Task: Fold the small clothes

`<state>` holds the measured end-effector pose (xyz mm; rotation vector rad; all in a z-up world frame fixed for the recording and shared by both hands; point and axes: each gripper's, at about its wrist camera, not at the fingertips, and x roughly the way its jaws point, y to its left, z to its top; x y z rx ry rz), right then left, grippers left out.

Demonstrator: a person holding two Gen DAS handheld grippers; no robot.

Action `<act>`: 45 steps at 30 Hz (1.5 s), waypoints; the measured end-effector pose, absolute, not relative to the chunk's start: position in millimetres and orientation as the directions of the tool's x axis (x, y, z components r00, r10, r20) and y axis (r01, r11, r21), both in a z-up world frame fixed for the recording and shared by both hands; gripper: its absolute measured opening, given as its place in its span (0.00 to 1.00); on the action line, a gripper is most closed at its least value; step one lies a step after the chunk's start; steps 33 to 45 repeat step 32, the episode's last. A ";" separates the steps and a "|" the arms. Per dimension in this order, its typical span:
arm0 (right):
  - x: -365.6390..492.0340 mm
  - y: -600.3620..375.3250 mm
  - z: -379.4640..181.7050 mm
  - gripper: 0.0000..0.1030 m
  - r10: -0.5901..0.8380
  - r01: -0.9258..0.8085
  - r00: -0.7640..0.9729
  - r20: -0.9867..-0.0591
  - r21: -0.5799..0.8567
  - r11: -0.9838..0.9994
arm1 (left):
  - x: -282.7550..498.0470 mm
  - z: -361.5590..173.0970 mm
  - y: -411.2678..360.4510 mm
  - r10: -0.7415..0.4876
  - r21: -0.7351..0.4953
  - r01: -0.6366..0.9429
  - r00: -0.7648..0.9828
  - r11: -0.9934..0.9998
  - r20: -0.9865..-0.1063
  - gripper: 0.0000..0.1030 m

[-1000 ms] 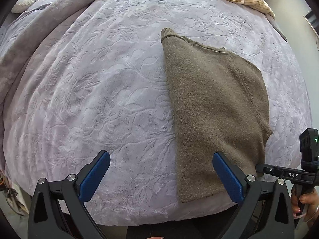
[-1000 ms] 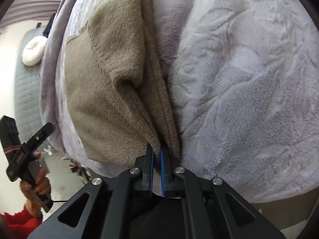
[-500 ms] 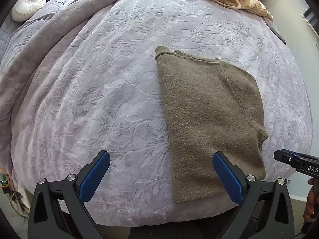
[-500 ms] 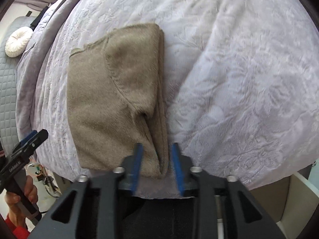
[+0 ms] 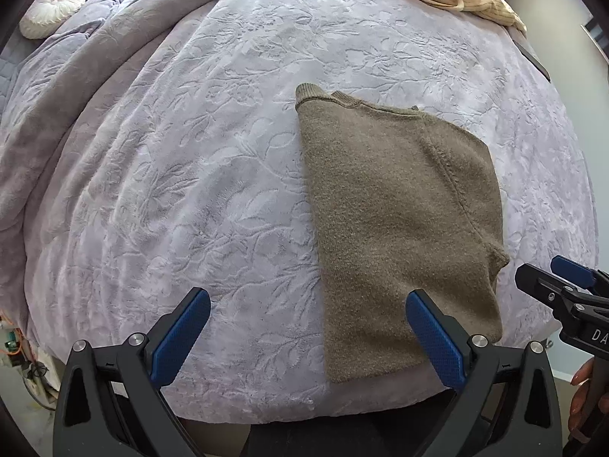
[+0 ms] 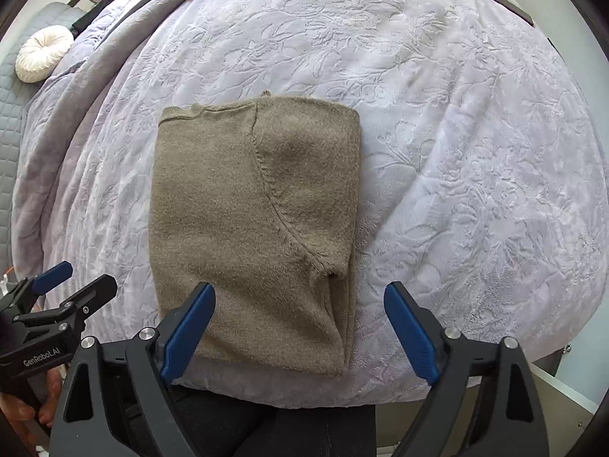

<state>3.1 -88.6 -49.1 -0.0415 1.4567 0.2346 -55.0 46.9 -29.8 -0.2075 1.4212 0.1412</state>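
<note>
Where a second ago its blue pads pinched the near edge of the brown sweater (image 6: 251,224), the right hand-held gripper (image 6: 300,333) now hangs above it, jaws spreading wide with nothing between them. The sweater lies folded and flat near the front edge of the bed (image 6: 456,133), on its lilac embossed blanket. The left hand-held gripper (image 5: 308,337) hovers alongside, jaws apart and empty, as before. A white round cushion (image 6: 43,57) sits far left.
</note>
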 end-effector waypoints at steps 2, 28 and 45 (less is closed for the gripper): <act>3.7 -83.8 -48.9 0.89 0.109 -0.191 0.102 -0.989 0.088 0.978 | -54.4 -28.2 47.6 -0.019 -0.053 -0.219 0.151 0.974 -0.988 1.00; 5.1 -73.2 -46.7 0.89 0.074 -0.209 0.093 -0.993 0.053 0.977 | -52.6 -27.1 49.7 -0.007 -0.044 -0.235 0.156 0.971 -0.988 1.00; 4.8 -73.4 -46.8 0.89 0.073 -0.208 0.092 -0.993 0.053 0.977 | -53.2 -25.9 49.7 -0.002 -0.040 -0.233 0.162 0.972 -0.987 1.00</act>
